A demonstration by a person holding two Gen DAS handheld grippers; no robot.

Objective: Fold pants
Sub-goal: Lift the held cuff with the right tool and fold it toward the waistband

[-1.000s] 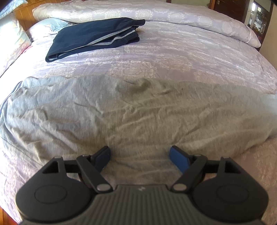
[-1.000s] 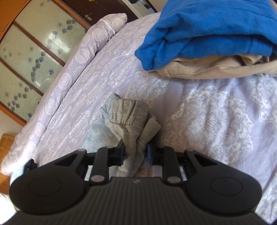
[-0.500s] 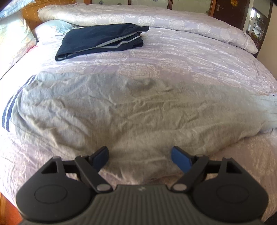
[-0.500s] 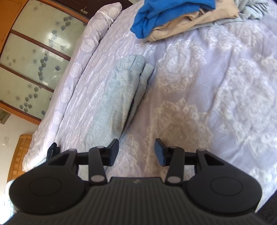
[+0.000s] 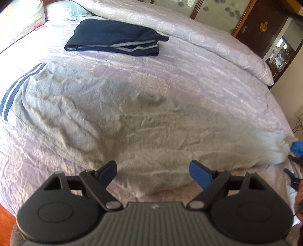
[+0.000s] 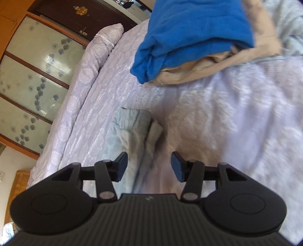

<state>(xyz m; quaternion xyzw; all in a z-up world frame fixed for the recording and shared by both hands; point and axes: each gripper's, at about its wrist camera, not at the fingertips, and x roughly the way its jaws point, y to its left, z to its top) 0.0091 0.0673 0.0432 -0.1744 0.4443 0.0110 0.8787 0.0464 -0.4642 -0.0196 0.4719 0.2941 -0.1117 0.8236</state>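
Grey pants (image 5: 123, 117) lie spread flat and wrinkled across the lilac bed cover (image 5: 208, 79), with the blue-striped waistband (image 5: 11, 94) at the far left. My left gripper (image 5: 152, 166) hovers open and wide above the pants' near edge, nothing between its fingers. In the right wrist view the bunched leg ends (image 6: 132, 124) rest on the bed. My right gripper (image 6: 149, 159) is just above them with its jaws opening. The cloth lies under the gap and the pads do not press on it.
Folded navy pants (image 5: 115, 38) sit near the pillows (image 5: 19, 17) at the back left. A rolled duvet (image 5: 198, 34) runs along the far side. A pile with a blue garment (image 6: 193, 32) over a beige one (image 6: 217, 64) lies beyond the leg ends. Glass wardrobe doors (image 6: 34, 83) stand past the bed.
My right gripper has let go of the leg ends and its jaws have spread; the cloth now rests on the bed. My left gripper has drawn back and up, showing the striped waistband.
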